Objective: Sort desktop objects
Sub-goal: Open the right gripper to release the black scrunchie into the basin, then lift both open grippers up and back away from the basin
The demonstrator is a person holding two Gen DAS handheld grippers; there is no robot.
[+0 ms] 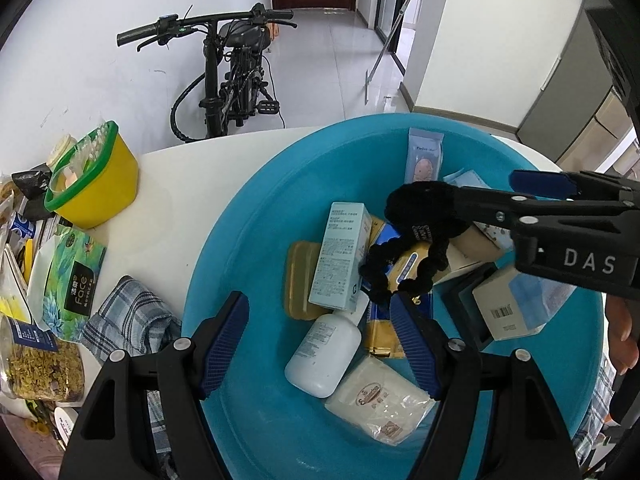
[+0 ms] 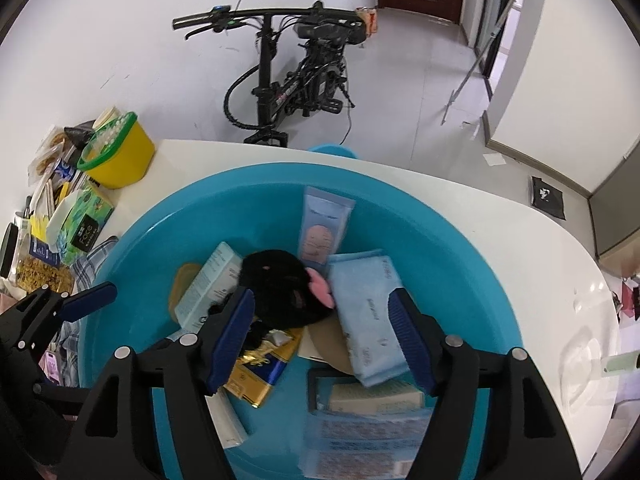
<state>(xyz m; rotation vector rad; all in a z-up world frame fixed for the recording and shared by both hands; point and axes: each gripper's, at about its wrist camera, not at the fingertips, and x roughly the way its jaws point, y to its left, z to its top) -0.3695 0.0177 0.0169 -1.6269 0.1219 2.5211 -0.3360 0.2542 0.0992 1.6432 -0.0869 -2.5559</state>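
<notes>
Both grippers over the blue basin [image 1: 248,216] on the white table [image 1: 168,184]

Left gripper [image 1: 324,344] spread, empty. Right gripper [image 2: 324,336] also parted; black fuzzy headband [image 2: 276,292] lies loose at its eleven o'clock, atop boxes near the basin's centre

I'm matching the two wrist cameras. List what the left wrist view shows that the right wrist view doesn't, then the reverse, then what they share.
Left wrist only: a white rounded plastic bottle and a clear-wrapped white packet, both in the basin.
Right wrist only: a pink patch on the black plush item, and a black bag on the floor.
Both: the round blue plastic basin, the yellow green-rimmed tub, the black bicycle.
</notes>
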